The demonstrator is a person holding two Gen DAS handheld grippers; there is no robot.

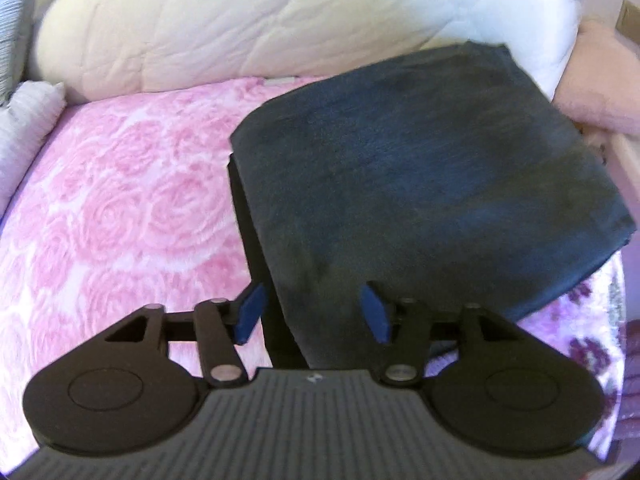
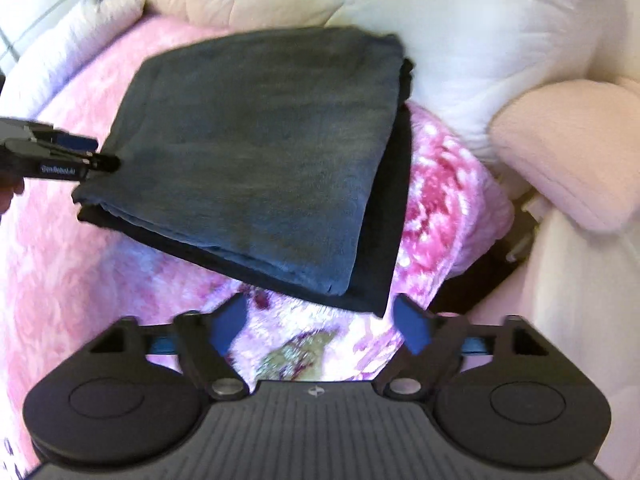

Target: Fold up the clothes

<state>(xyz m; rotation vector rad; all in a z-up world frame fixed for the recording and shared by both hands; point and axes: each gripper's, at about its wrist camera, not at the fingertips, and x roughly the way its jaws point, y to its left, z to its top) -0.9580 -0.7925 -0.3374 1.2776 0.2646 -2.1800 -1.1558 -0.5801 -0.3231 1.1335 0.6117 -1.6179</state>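
A dark blue-grey garment (image 1: 420,184) lies folded into a thick rectangle on a pink rose-patterned blanket (image 1: 120,200). My left gripper (image 1: 314,312) is open, its blue pads on either side of the garment's near edge. In the right wrist view the folded garment (image 2: 260,160) shows several stacked layers. My right gripper (image 2: 324,326) is open and empty, just short of the garment's near corner, over the blanket (image 2: 80,272). The left gripper (image 2: 60,156) shows there at the garment's left edge.
A cream quilted duvet (image 1: 240,20) is bunched along the back of the bed. A pale pink pillow (image 2: 568,152) lies at the right. A grey ribbed cushion (image 1: 24,120) sits at the far left.
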